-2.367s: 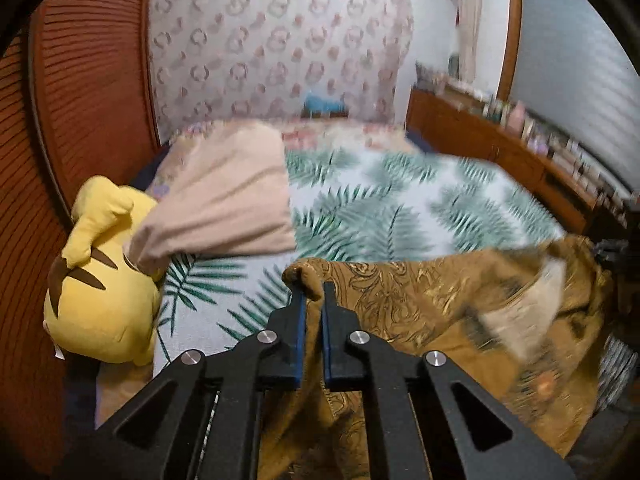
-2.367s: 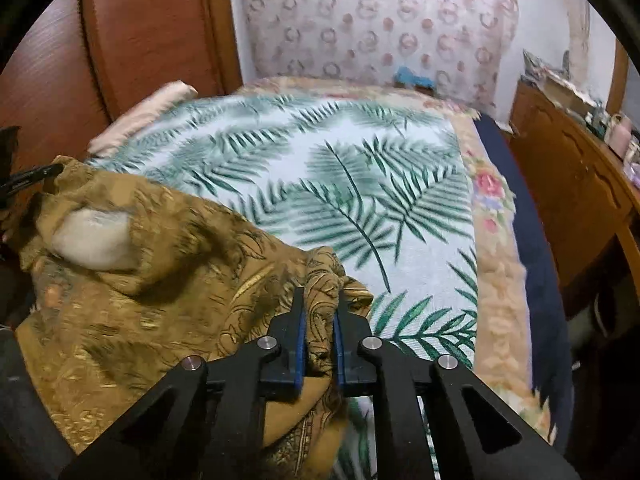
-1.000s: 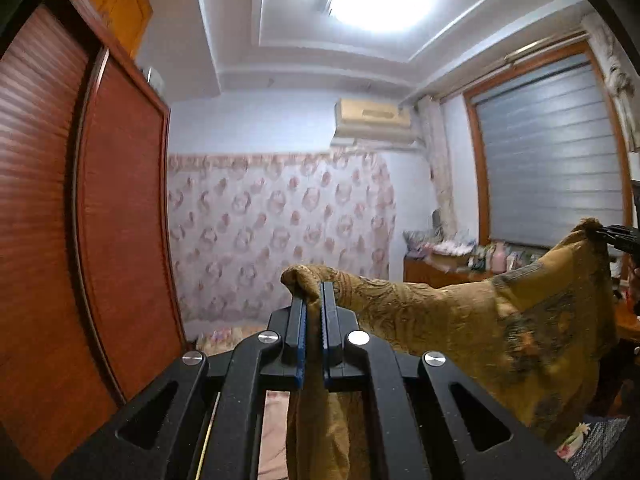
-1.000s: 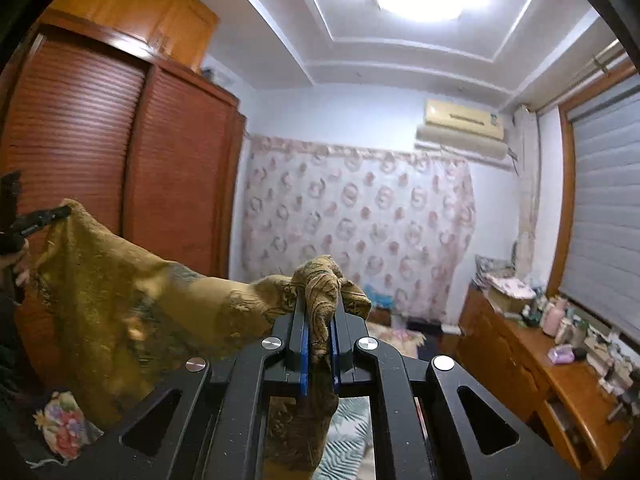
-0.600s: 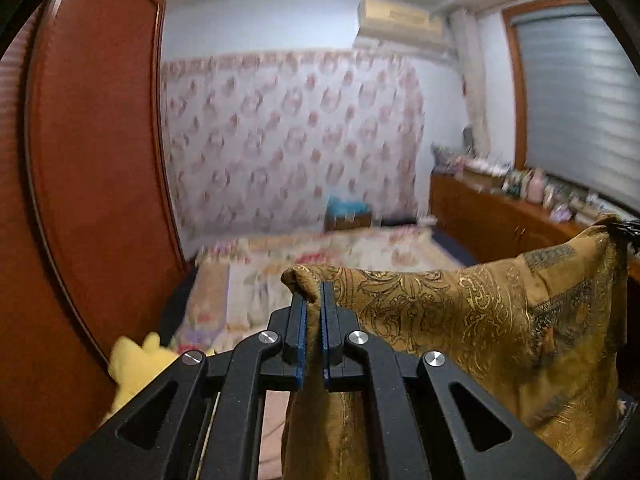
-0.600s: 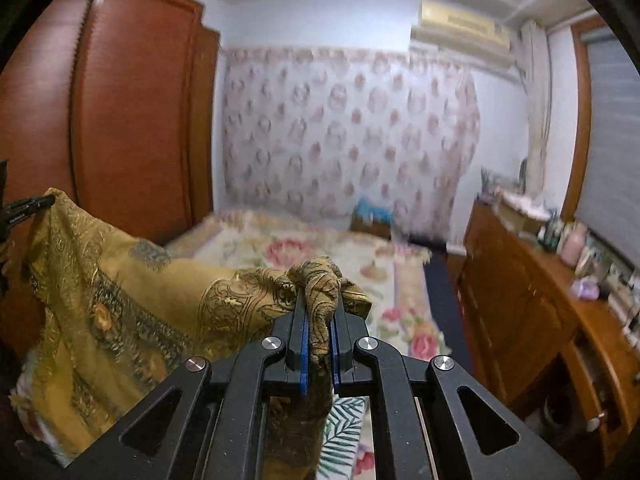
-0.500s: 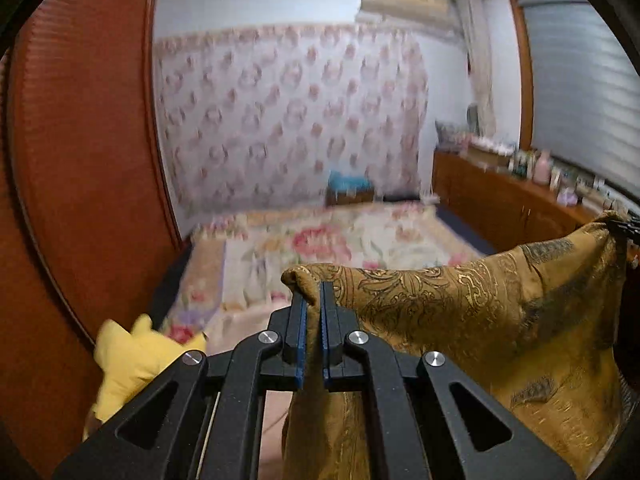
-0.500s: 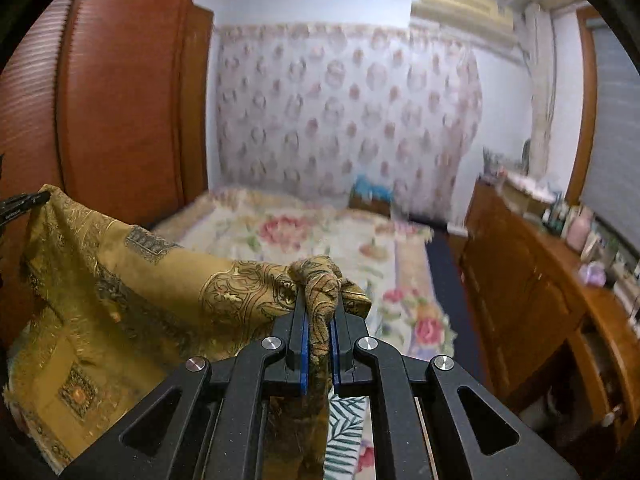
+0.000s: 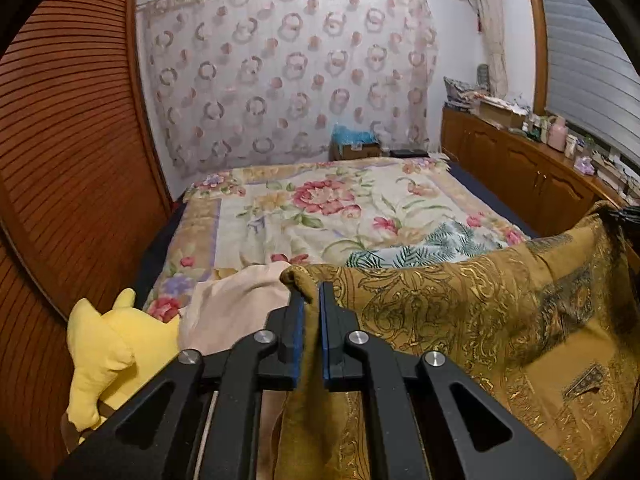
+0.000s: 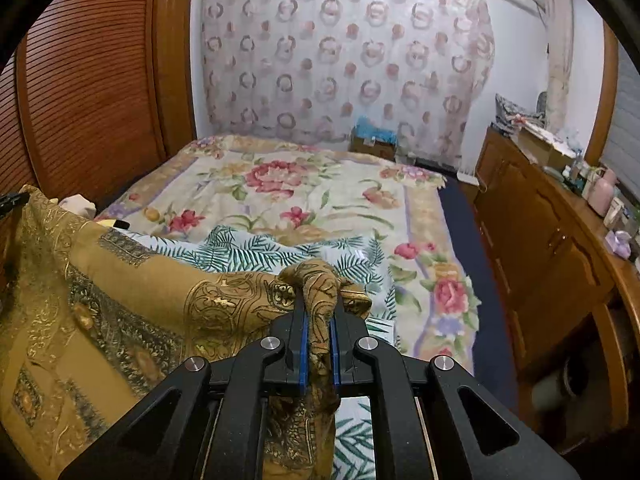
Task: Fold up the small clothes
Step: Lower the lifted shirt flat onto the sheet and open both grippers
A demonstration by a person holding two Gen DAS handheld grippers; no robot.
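A gold-brown patterned garment (image 9: 472,320) hangs stretched between my two grippers above the bed. My left gripper (image 9: 311,300) is shut on one top corner of it. My right gripper (image 10: 319,312) is shut on the other top corner, which bunches over its fingertips; the garment (image 10: 120,300) spreads to the left there. The right gripper's tip shows at the far right of the left wrist view (image 9: 624,214), and the left gripper's tip at the far left of the right wrist view (image 10: 12,200). The garment's lower edge is hidden.
The bed's floral quilt (image 9: 340,208) carries a palm-leaf sheet (image 10: 248,252). A beige pillow (image 9: 232,308) and a yellow plush toy (image 9: 108,348) lie at the left. A wooden wardrobe (image 9: 60,160) stands left, a cluttered wooden cabinet (image 10: 540,232) right.
Both grippers, still holding the garment, have tilted down from facing the ceiling toward the bed. The garment has come lower over the sheet.
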